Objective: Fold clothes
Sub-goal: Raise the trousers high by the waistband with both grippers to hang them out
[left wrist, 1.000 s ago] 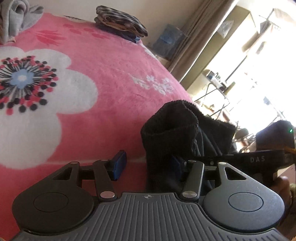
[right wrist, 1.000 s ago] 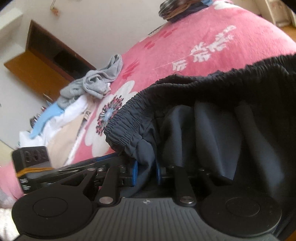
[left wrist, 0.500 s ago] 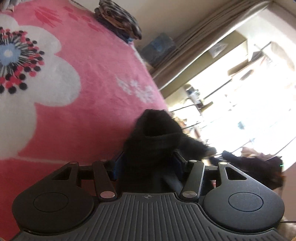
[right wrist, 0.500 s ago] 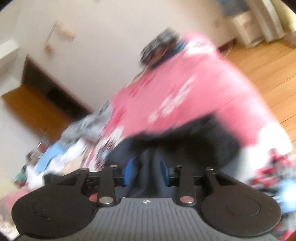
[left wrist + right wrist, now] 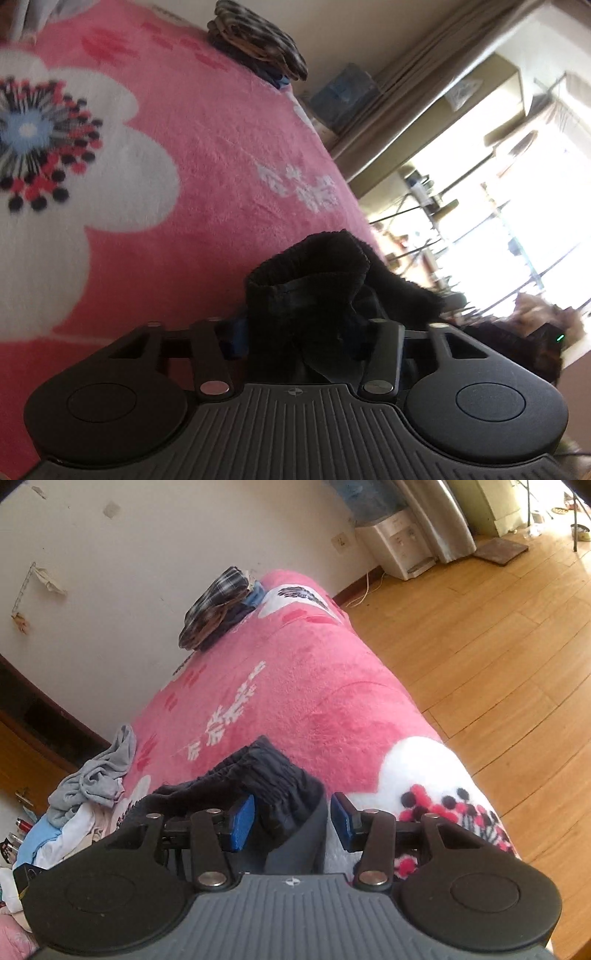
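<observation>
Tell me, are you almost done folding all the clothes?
Not yet. Done: a folded stack sits at the far end of the pink blanket. In hand: the dark shorts, with the left gripper around the waistband and the right gripper looking open around the fabric. Left: these shorts, plus the rumpled pile by the wall.

Left gripper (image 5: 297, 338) has its jaws closed on black cloth (image 5: 310, 291); right gripper (image 5: 291, 821) has its blue pads (image 5: 242, 821) spread apart, cloth loose between them.
</observation>
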The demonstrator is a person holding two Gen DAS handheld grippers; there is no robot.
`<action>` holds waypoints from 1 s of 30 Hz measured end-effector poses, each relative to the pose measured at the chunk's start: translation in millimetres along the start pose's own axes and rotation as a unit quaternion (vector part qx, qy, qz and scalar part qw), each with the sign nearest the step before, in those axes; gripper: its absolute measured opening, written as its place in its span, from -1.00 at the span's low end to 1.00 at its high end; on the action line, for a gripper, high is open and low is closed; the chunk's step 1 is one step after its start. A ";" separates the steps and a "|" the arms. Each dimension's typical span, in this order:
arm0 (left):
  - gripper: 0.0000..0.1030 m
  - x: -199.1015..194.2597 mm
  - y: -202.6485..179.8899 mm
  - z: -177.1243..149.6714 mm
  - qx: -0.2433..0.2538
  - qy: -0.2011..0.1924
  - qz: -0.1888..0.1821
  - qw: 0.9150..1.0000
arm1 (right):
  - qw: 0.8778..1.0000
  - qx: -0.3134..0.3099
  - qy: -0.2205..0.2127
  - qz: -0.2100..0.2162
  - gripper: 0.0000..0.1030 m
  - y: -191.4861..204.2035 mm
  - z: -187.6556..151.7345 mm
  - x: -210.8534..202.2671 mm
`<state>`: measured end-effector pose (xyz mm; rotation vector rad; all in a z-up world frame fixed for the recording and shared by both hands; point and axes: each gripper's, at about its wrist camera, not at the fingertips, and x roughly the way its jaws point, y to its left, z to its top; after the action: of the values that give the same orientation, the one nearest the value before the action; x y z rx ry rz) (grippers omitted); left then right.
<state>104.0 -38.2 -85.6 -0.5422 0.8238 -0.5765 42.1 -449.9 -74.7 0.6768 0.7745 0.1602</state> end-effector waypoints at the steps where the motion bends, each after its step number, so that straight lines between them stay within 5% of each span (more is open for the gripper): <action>1: -0.31 -1.4 -3.0 -1.1 0.010 -0.004 0.005 1.000 | 1.000 -0.003 -0.001 -0.001 0.00 0.0 -0.1 1.1; 5: -0.66 -14.3 -13.9 -1.6 0.054 -0.023 0.031 0.998 | 0.999 -0.028 -0.006 -0.016 0.03 4.0 1.3 4.9; 9: -0.65 -26.6 -14.8 5.6 0.064 -0.036 0.033 0.997 | 0.997 -0.065 -0.016 -0.028 0.04 9.7 2.5 8.1; 14: 0.22 -31.2 -1.9 3.2 0.022 -0.011 0.003 1.000 | 0.996 -0.084 -0.001 -0.012 0.05 13.8 2.8 17.7; 20: 0.64 -13.3 -11.6 1.3 0.041 0.010 0.005 0.999 | 0.996 -0.094 0.007 -0.003 0.11 17.2 -2.1 17.9; 27: 0.50 16.4 -4.0 10.6 0.022 0.009 0.068 0.997 | 0.997 -0.082 -0.001 0.001 0.10 11.4 -3.0 19.5; 30: 0.10 16.4 -2.8 13.8 0.018 -0.006 0.072 0.997 | 0.997 -0.076 -0.006 0.004 0.09 9.1 -2.1 20.0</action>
<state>123.3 -48.0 -84.5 -0.4497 0.8334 -0.4549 56.0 -434.3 -82.0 0.5369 0.7404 0.2188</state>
